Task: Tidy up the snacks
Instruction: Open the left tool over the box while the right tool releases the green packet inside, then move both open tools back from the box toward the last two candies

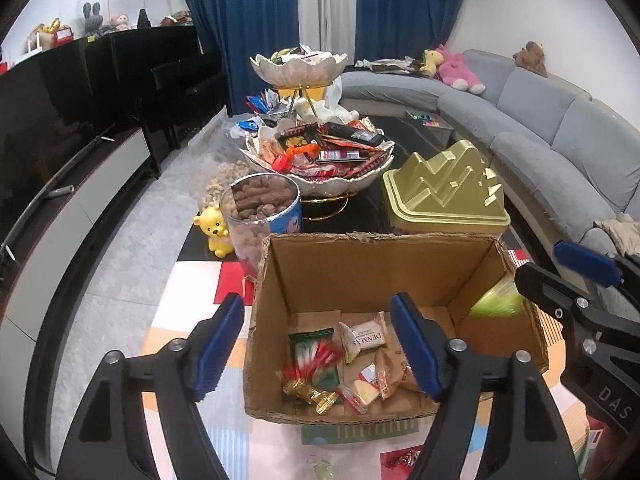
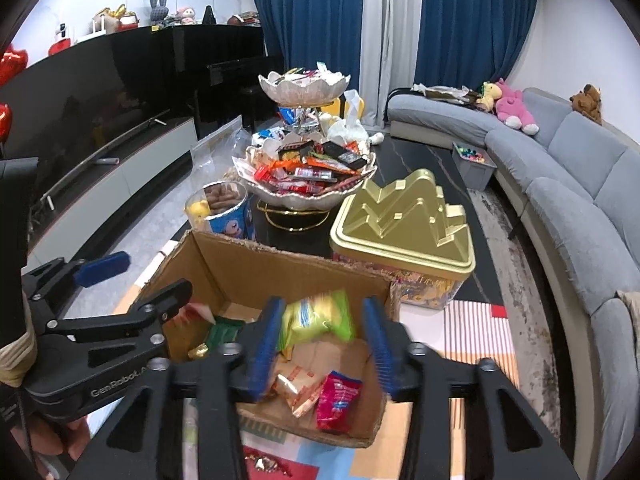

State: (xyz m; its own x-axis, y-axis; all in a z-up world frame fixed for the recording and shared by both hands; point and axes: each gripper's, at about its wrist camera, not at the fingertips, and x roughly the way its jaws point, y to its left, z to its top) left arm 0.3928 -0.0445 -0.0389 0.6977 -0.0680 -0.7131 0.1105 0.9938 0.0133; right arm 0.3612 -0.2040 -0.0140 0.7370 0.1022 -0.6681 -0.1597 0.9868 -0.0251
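An open cardboard box (image 1: 360, 264) stands on the table with several wrapped snacks on its floor, among them a white Denmas packet (image 1: 365, 338) and a green packet (image 1: 312, 338). My left gripper (image 1: 320, 348) is open and empty above the box's near left side. My right gripper (image 2: 322, 346) is open over the box (image 2: 256, 264); a blurred green-yellow snack bag (image 2: 318, 316) is between its fingers, loose and apart from the right pad. That bag shows as a green blur at the box's right wall in the left wrist view (image 1: 498, 302). A red packet (image 2: 338, 400) lies below.
A two-tier shell bowl stand (image 1: 320, 160) full of snacks stands behind the box. A gold mountain-shaped tin (image 1: 444, 192) is at the right, a jar of brown snacks (image 1: 262, 208) and a yellow bear figure (image 1: 216, 232) at the left. A grey sofa (image 1: 560, 132) curves right.
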